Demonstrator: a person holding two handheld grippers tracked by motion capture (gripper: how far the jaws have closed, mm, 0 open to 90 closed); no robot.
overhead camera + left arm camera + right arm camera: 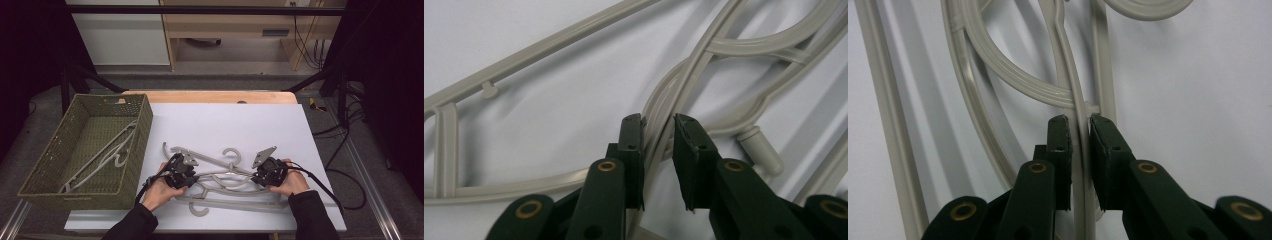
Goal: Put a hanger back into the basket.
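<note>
Here, left gripper (658, 127) partly open astride a hanger bar (655, 150), right gripper (1078, 125) nearly closed around the same grey hanger (225, 172) on the white sheet (280, 125). Risk: interlocked neighbouring hangers (235, 202) dragging along towards the basket (142, 127), or slipping from loose jaws.
</note>
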